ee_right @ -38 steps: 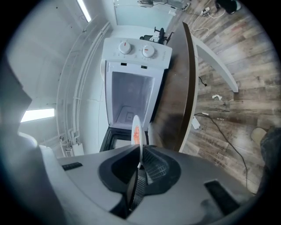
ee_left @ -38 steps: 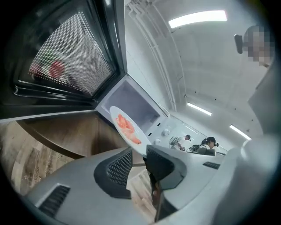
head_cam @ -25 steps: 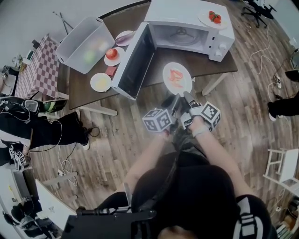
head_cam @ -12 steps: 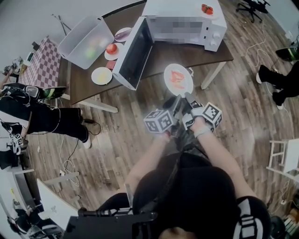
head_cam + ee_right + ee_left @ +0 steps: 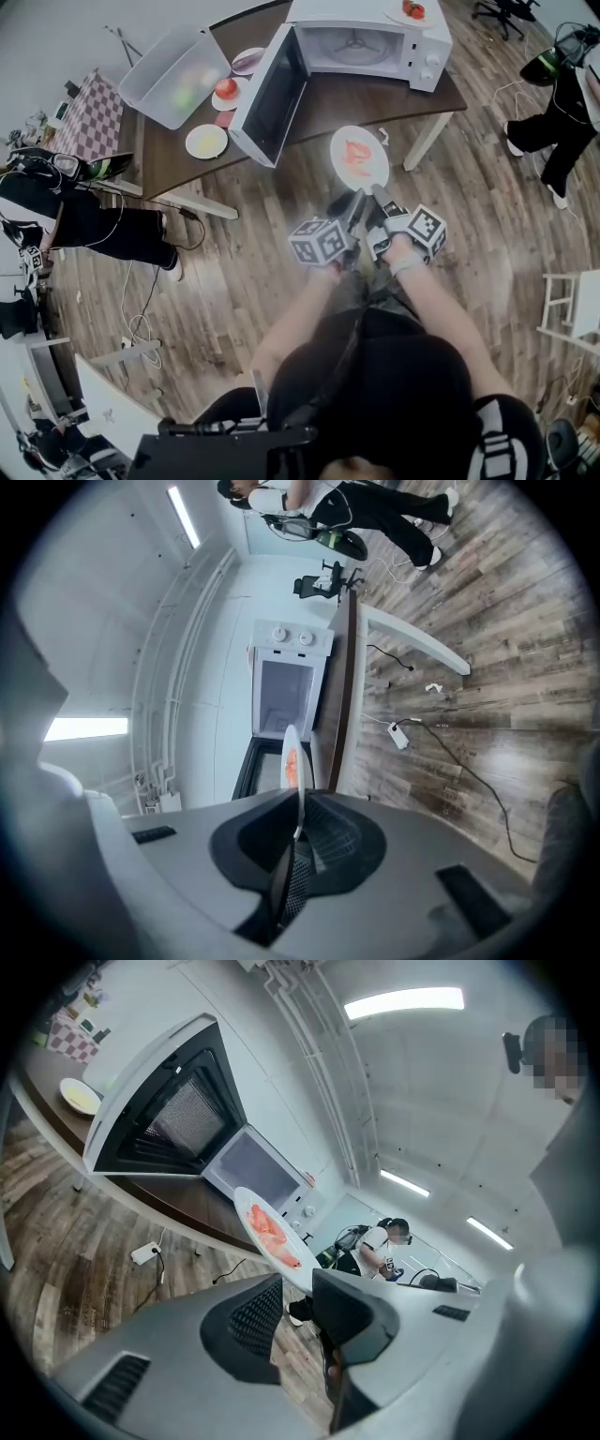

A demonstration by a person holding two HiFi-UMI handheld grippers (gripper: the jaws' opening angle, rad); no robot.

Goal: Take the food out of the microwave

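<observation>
A white plate with orange-red food hangs over the wooden floor, in front of the table. My left gripper and right gripper sit side by side at its near rim, both shut on it. In the left gripper view the plate tilts away from the left gripper, its rim between the jaws. The right gripper view shows the plate edge-on, clamped in the right gripper. The white microwave stands empty on the table with its door swung open to the left.
On the brown table stand a clear bin, a plate with a tomato and a yellow plate. A strawberry plate tops the microwave. People stand at the right and left. A white chair is at the right.
Both grippers and the plate have drawn back from the microwave, which now lies farther off at the top. A person has walked in at the upper right.
</observation>
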